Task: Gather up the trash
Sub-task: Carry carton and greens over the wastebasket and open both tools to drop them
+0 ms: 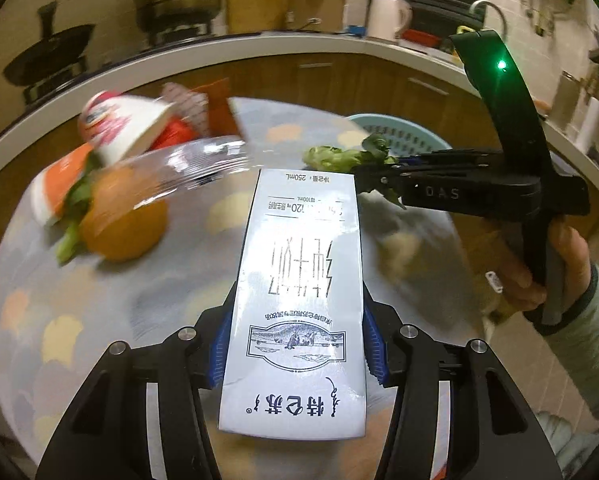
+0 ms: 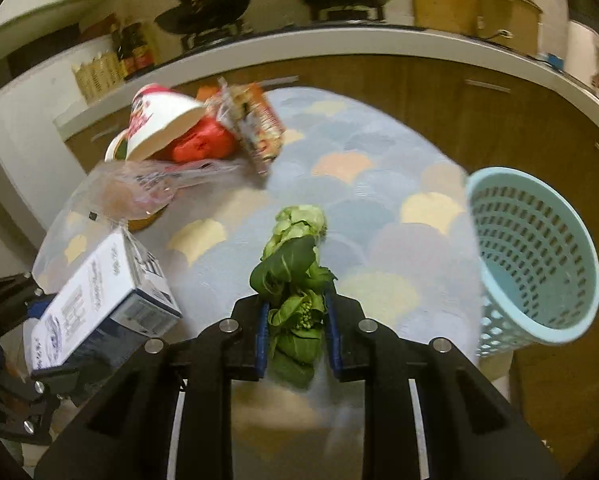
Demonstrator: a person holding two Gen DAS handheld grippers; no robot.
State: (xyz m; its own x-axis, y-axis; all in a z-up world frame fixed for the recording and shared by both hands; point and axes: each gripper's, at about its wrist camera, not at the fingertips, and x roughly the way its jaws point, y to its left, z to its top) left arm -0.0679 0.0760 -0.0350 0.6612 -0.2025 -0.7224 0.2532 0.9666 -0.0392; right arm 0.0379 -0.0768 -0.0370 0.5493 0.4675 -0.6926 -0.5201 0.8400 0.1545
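My right tool [image 2: 295,334] pinches a limp green leafy vegetable scrap [image 2: 295,280], and my left tool [image 1: 295,356] clamps a white rectangular milk carton [image 1: 299,304], both above the counter [image 2: 379,208]. The pale blue perforated plastic basket [image 2: 539,256] sits at the far right edge. The floppy greens could slip free en route.

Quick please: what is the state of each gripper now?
Left gripper: closed on the milk carton.
Right gripper: closed on the leafy greens.

White milk carton [image 1: 295,300] with dark-blue print, green leafy vegetable [image 2: 295,280], pale-blue perforated basket [image 2: 535,256], pastel scallop-patterned tablecloth [image 2: 379,200]
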